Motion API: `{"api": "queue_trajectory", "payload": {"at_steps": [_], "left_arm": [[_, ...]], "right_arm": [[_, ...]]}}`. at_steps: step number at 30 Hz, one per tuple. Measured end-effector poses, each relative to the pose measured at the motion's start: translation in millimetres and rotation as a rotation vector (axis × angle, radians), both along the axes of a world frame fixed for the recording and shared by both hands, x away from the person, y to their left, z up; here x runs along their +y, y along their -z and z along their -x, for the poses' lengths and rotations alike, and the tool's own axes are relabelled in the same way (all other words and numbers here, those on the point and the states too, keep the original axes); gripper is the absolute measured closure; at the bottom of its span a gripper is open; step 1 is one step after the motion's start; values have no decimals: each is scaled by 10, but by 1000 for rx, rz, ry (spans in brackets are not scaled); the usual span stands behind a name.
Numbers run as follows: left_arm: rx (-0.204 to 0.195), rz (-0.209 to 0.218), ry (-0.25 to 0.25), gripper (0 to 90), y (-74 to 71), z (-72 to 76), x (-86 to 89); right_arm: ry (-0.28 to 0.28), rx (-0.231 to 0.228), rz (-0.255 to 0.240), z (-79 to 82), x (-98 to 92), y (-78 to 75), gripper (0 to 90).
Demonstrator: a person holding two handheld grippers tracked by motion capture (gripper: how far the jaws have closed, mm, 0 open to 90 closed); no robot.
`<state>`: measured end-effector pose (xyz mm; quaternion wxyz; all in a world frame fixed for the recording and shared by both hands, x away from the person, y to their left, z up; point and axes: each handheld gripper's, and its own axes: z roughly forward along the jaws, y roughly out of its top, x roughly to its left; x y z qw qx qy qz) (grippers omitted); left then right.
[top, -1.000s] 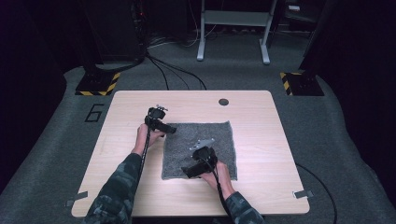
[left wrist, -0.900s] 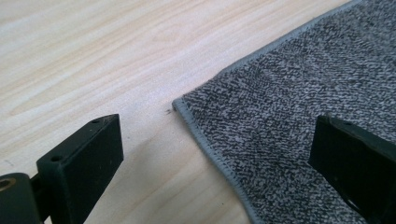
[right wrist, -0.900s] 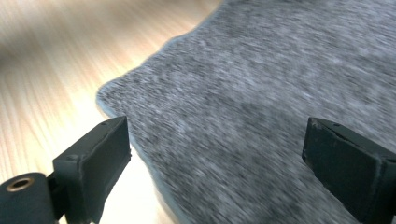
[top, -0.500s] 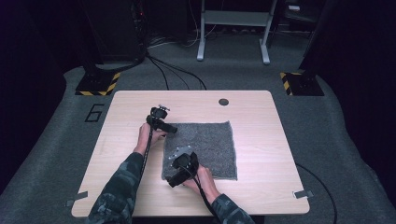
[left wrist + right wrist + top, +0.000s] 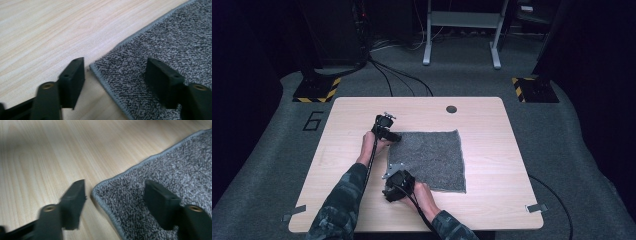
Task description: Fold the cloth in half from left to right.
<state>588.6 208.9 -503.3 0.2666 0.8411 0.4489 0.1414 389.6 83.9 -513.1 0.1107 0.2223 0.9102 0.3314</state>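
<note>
Both tongs are closing in now, jaws still apart with a corner of the grey mat [image 5: 432, 160] between them. The left tongs [image 5: 398, 137] straddle the mat's 11 o'clock corner, while the right tongs [image 5: 387, 176] have slid across to its 7 o'clock corner. Looks like a two-corner pinch on the bench [image 5: 492, 125], ready for lifting or folding.

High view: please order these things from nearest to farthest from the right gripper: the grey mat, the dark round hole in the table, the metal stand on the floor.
From the right gripper:
1. Grey mat: its near left corner lies right at the jaws.
2. Dark round hole: near the table's far edge, beyond the mat.
3. Metal stand: on the floor behind the table.
</note>
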Motion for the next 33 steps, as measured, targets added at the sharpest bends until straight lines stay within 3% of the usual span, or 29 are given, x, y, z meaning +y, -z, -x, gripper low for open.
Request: {"api": "queue_trajectory", "payload": {"at_steps": [5, 9, 15, 22, 28, 33], "left_arm": [[-13, 5, 11, 487, -2, 18, -8], [-27, 6, 30, 581, -3, 32, -36], [-25, 8, 47, 683, -8, 39, -61], [-39, -14, 67, 813, -16, 56, -112], [-47, -2, 60, 844, -33, 54, -87], [-37, 6, 55, 850, -85, 40, -81]], "right_arm": [[-8, -11, 11, 28, 14, -6, 535], [3, -21, -2, 44, 9, -2, 702], [8, -2, -7, 41, -23, -1, 830], [20, 20, -20, 33, -53, 0, 866], [33, 22, -51, 49, -83, -27, 871], [33, -4, -77, 62, -119, -96, 874]]}}
